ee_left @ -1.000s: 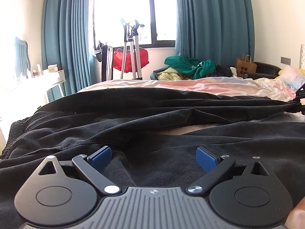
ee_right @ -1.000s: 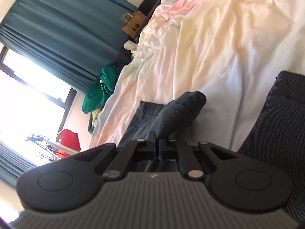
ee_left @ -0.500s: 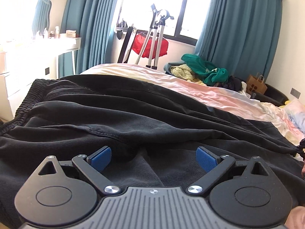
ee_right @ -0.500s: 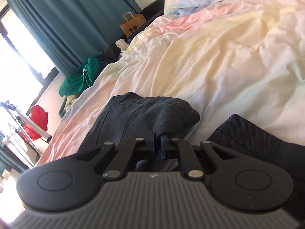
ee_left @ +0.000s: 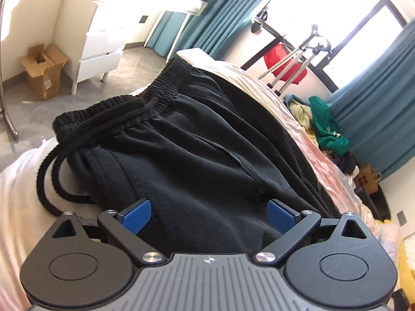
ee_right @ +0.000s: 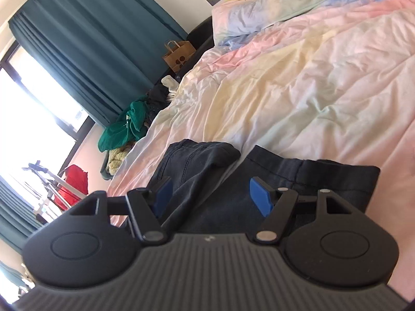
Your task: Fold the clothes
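left tool [ee_left: 208,216] body hides black trousers' [ee_left: 194,155] near edge.

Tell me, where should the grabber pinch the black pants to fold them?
Probably the elastic waistband of the black pants. It is a thick, bunched edge at the bed's end, so the open left gripper can come from the drawstring side.
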The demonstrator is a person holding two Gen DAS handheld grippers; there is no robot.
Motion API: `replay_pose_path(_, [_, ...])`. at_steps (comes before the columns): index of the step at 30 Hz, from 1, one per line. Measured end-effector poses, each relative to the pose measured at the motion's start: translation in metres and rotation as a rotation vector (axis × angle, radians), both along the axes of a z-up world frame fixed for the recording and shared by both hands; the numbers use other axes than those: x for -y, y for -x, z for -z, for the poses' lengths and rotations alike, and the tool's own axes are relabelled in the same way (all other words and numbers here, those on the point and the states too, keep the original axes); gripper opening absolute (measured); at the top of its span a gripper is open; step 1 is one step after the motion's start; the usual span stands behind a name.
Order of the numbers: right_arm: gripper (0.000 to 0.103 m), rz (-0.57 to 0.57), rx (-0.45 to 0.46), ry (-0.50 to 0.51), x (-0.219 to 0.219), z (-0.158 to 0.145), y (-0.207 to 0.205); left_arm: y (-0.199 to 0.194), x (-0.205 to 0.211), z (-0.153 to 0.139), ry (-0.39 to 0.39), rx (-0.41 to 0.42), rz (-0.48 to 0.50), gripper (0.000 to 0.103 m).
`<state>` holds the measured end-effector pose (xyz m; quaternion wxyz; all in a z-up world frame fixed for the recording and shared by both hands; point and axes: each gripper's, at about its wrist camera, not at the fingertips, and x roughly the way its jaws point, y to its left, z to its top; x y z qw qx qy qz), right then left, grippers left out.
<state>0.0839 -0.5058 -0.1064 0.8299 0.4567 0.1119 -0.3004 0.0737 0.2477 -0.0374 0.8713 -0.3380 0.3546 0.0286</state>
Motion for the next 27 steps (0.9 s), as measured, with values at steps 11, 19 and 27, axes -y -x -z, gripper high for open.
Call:
replay_pose_path(11, [0.069, 0.225, -0.053, -0.039, -0.008, 0.002, 0.057, 0.031, -0.085, 0.053, 0.341, -0.062, -0.247, 0.098])
replay_pose_path(19, [0.069, 0.405, -0.074, -0.270, 0.009, 0.042, 0.082, 0.012, -0.083, 0.073, 0.463, -0.079, -0.212, 0.085])
replay_pose_path(27, [0.067, 0.228, -0.002, -0.449, 0.013, 0.079, 0.050, -0.012, -0.079, 0.094, 0.531, -0.074, -0.211, 0.077])
